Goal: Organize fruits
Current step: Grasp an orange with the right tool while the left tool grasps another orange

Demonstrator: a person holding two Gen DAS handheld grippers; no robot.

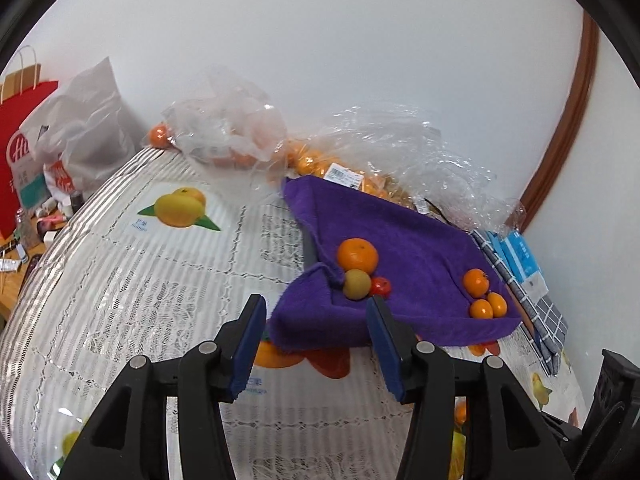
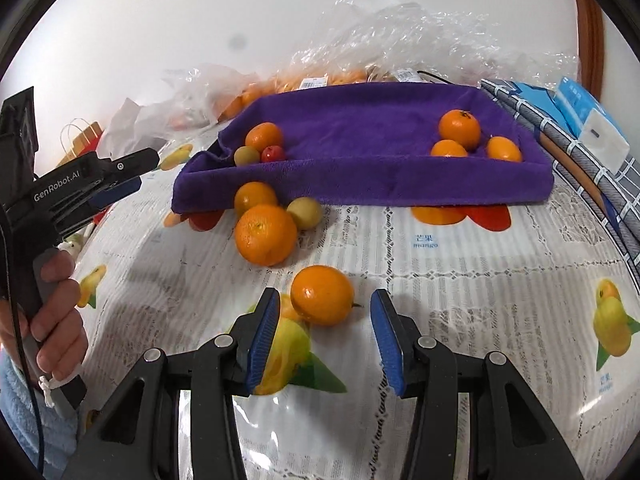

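Right tongs [image 2: 322, 322] open, straddling small round orange citrus fruit [image 2: 322, 295] on near worktop [image 2: 460, 280], pads apart from peel. Left tongs [image 1: 316, 328] open, empty. Fruit likely light, firm, smooth, roll-prone: grip widest middle, gently.

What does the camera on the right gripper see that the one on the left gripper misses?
Only the right view: four loose fruits on the tablecloth, the nearest an orange just ahead of the open right gripper, and a hand holding the left gripper.

Only the left view: a red paper bag.

Both: the purple towel holding six fruits.
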